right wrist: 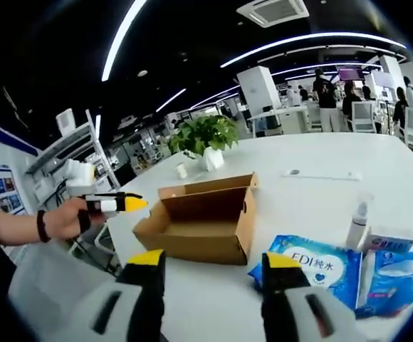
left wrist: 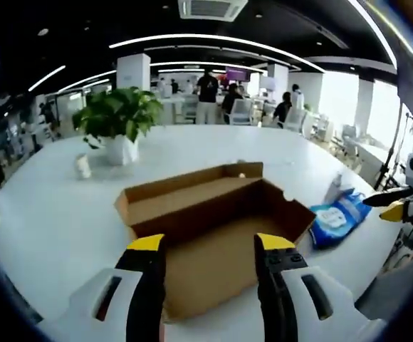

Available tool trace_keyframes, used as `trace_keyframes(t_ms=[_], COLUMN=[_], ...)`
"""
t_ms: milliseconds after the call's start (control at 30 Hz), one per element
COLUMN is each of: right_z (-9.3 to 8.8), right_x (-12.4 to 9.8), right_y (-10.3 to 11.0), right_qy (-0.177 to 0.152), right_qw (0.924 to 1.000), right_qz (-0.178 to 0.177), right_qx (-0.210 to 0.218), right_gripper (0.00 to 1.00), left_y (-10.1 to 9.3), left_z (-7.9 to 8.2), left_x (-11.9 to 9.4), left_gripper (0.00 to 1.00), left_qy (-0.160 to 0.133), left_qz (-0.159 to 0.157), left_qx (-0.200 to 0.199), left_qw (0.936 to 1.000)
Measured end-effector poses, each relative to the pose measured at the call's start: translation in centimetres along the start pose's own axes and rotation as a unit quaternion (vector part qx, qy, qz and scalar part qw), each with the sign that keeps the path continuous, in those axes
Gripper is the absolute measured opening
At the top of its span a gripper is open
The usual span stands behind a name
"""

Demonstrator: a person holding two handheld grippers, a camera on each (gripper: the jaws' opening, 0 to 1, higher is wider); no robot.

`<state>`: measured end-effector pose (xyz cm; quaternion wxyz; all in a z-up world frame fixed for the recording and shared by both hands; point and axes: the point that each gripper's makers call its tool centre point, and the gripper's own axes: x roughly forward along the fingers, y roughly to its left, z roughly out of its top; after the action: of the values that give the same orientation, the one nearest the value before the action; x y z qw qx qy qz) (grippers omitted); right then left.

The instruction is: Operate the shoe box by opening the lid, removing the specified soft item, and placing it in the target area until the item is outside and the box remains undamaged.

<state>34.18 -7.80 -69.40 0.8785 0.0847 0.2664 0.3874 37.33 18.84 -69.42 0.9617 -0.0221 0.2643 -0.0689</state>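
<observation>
A wide white desk (right wrist: 320,153) carries an open cardboard shoe box (right wrist: 205,217). Behind the box stands a potted plant (right wrist: 205,141). Right of the box lie blue wipe packs (right wrist: 313,267) and a small bottle (right wrist: 357,224).

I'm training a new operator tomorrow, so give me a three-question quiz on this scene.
1. True or false: the shoe box stands open.
2. The blue wipes pack lies: A) inside the box, B) on the table beside the box, C) in a gripper.
3. What stands behind the box in the left gripper view?

Key: 1 true. 2 B. 3 A potted plant. Both the left gripper and the right gripper are open and hold nothing.
</observation>
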Motion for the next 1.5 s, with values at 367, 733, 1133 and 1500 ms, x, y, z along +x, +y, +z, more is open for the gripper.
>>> trace_keyframes(t_ms=[367, 733, 1133, 1500], right_z=[0.0, -0.5, -1.4, -2.3], right_x=[0.4, 0.9, 1.3, 1.2], right_y=[0.4, 0.7, 1.4, 1.0], right_qy=[0.004, 0.01, 0.021, 0.033], right_qw=[1.0, 0.9998, 0.9994, 0.9991], right_qz=[0.006, 0.014, 0.025, 0.023], right_qx=[-0.002, 0.007, 0.009, 0.012], right_gripper=[0.52, 0.52, 0.53, 0.53], left_y=[4.8, 6.0, 5.6, 5.8], left_z=[-1.3, -5.6, -8.5, -9.7], left_x=[0.6, 1.2, 0.6, 1.4], left_gripper=[0.51, 0.5, 0.4, 0.2], left_qy=[0.024, 0.092, 0.142, 0.167], left_qz=[0.045, 0.062, 0.074, 0.076], left_qx=[-0.037, -0.093, -0.137, -0.147], left_qw=[0.998, 0.9895, 0.9776, 0.972])
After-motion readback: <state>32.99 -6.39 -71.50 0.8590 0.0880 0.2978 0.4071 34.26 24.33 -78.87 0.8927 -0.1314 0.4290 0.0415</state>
